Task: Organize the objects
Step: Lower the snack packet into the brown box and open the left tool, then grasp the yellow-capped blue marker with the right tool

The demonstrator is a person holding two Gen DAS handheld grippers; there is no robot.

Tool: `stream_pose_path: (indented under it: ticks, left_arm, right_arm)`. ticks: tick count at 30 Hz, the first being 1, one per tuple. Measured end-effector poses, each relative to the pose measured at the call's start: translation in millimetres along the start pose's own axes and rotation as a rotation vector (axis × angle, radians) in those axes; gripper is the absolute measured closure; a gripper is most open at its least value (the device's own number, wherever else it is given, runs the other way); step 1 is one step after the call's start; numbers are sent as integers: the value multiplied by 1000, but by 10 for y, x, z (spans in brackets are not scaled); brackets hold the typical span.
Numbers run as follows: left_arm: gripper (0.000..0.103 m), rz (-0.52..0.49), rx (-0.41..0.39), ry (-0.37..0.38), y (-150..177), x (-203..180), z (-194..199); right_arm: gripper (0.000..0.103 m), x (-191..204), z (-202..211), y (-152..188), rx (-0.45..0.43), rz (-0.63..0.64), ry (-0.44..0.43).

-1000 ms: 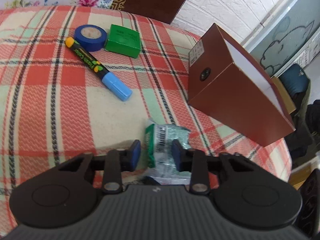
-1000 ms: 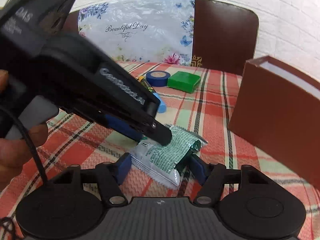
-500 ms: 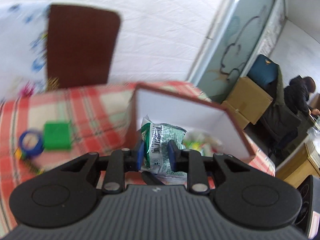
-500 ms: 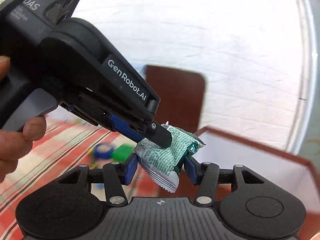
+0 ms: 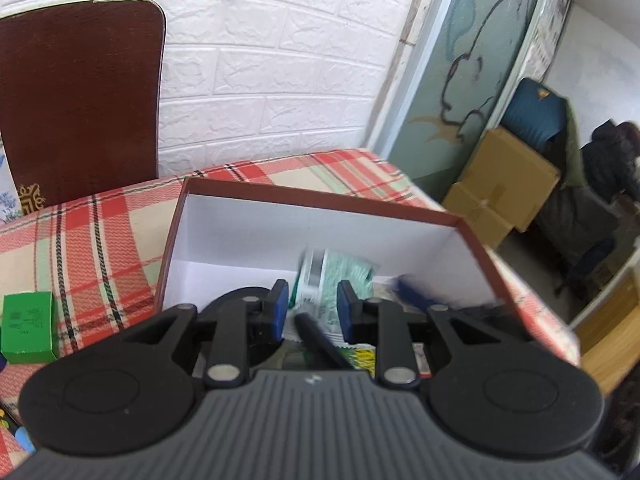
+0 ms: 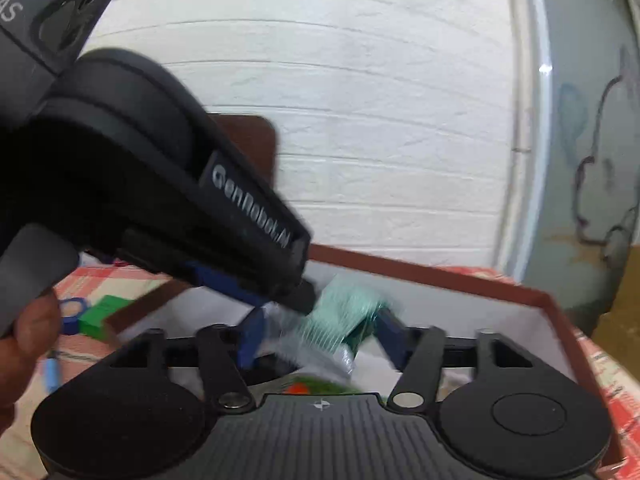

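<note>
Hovering over box (image 5: 224, 236), blurred packet (image 6: 340, 312) seemingly between right tool (image 6: 320, 336), opening.

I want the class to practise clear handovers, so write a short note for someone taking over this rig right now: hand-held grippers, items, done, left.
Left hand-held gripper: shut on the green packet, held over the open brown box.
Right hand-held gripper: jaws opening, packet between them, blurred.
Done: packet brought above the box, which already holds other items.
Left: release the packet into the box, then fetch the small green box and blue tape roll lying on the checked tablecloth.
</note>
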State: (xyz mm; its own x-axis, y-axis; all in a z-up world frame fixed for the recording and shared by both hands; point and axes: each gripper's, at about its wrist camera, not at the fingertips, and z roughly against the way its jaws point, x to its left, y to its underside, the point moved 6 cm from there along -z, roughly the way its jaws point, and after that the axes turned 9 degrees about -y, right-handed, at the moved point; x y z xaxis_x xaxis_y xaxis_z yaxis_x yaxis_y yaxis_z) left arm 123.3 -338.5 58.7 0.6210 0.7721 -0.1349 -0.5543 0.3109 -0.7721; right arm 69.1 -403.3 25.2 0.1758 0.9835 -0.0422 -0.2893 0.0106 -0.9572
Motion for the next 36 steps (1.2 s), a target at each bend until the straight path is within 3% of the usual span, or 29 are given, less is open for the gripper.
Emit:
stream_pose_path:
  ticks: [2,5,10,14,18,22,27,30,36]
  left_arm:
    - [74,2,-8,-7,19,17,25]
    - [72,4,-33,-2,69,59,153]
    - [72,12,-140,-17,153,242,565]
    - [72,73,-180,-73,275,632,842]
    - [72,165,-138,-170,555,1201,950]
    - [72,269,-55,-298,969,1828,972]
    - [75,353,30,-457,1503,2529,962]
    - [82,402,-56,-420,1624,2785,1069]
    - [83,420,-131,-403,1667,2846,1051]
  right_arm:
    - [29,-60,2,8,-16,1,28]
    - [30,-89,49,32,-30,-32,4]
    - [30,96,302,54,-116,-22,-31]
    - [30,356,509,22,-173,17,-97]
    - [30,865,711,-105,-182,68,-213]
    - [30,1445,689,1,-115,131,-360]
    - [37,1947,288,296,86,160,-509]
    - [54,2111,42,477,188,167,-514]
    - [56,2306,-370,584,277,182,-459]
